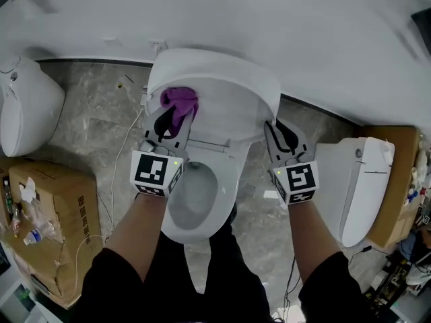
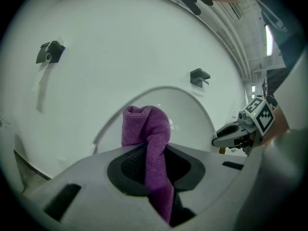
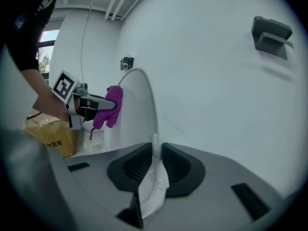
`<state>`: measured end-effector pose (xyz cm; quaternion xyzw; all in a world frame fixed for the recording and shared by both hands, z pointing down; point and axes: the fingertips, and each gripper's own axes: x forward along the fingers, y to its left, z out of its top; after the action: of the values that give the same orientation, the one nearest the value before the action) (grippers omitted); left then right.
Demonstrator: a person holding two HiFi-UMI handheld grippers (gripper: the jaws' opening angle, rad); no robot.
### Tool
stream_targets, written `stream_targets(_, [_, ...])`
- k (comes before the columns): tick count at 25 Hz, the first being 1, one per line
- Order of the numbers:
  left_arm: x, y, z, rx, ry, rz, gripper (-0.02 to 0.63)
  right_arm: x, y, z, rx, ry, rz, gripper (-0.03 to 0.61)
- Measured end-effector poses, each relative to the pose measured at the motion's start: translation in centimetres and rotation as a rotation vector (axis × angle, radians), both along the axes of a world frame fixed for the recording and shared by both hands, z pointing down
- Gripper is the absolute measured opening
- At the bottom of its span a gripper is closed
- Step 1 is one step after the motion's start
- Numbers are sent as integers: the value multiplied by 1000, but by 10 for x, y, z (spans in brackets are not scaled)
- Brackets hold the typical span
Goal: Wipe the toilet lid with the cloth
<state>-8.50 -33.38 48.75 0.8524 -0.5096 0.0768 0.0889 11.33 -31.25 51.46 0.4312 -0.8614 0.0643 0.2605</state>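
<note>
Purple soft cloth is bunched up and pinched tight in the left gripper, whose jaws are closed on it. One end of the cloth sticks out past the jaws and presses on the inside of the white plastic toilet lid, close to the lid's left edge and near its top. The lid stands up in front of the white wall. The right gripper is at the lid's right edge. Its jaws are squeezed shut on that thin edge, so the rim is caught between the dark pads. Below the lid, the white toilet bowl is open. A brown cardboard box sits on the grey stone floor, well off to the left of the bowl.
</note>
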Motion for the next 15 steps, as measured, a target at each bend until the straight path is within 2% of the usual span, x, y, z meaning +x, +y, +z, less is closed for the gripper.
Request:
stream_targets(3, [15, -2, 3, 5, 22, -80, 66, -3, -3, -2, 4, -36, -50, 74])
stream_targets(6, [34, -2, 5, 1, 30, -116, 66, -5, -4, -5, 19, -69, -113, 74])
stream_targets(10, [60, 1, 7, -7, 32, -121, 66, -10, -3, -8, 35, -84, -194, 74])
stream_targets(15, [100, 5, 6, -10, 53, -85, 66, -12, -2, -10, 42, -90, -240, 74])
